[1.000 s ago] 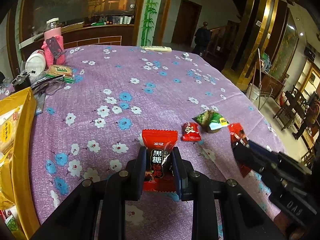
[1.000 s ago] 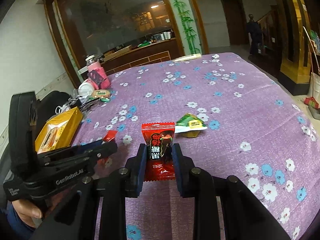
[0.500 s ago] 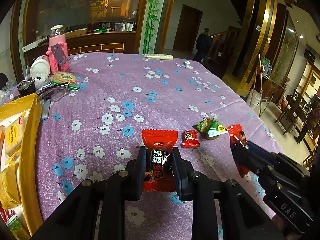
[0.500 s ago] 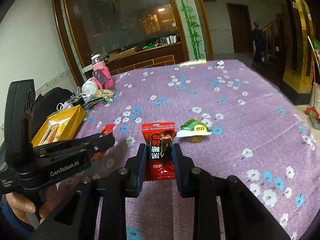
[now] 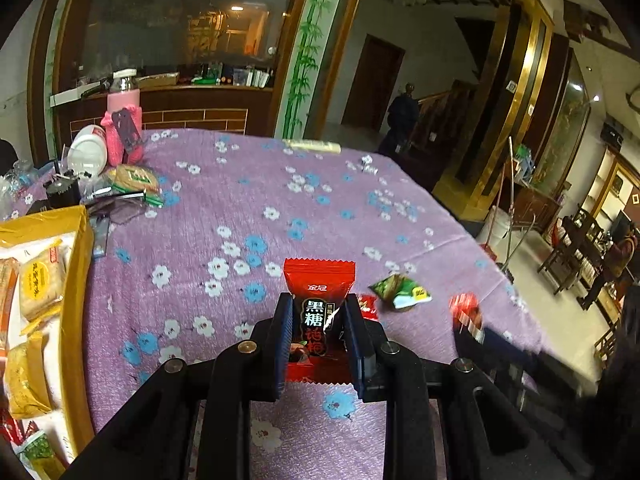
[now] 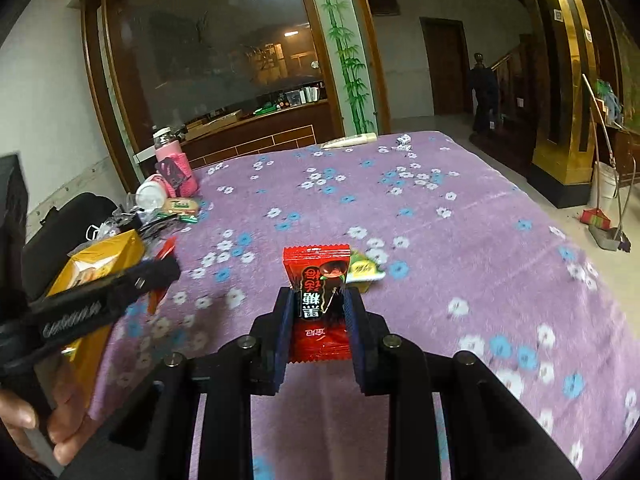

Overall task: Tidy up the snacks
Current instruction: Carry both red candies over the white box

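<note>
Both hands have lifted a little since a second ago, so more of the room behind the table shows now, and the yellow box (image 5: 76, 280) looks bigger at the left.

The left gripper (image 5: 318, 322) squeezes a red candy pack (image 5: 318, 300) between its two blue pads. The pack stands up with its black label the right way round. The right gripper (image 6: 317, 312) squeezes another red candy pack (image 6: 318, 276), and this one is upside down. Both packs are up off the purple flowered tablecloth (image 5: 240, 216).

Just past the left gripper, a small red candy (image 5: 367, 306) and a green snack pack (image 5: 400, 290) lie on the cloth, near each other. In the right view the green pack peeks out from behind the held red pack.

The yellow box sits at the left edge of the table with yellow biscuit packs (image 5: 40, 280) inside it.

Farther back on the left are a round cracker pack (image 5: 134, 178), a white cup (image 5: 86, 154) lying on its side and a pink bottle (image 5: 124, 120). At the far edge of the table lies a pale tube (image 6: 350, 141).
</note>
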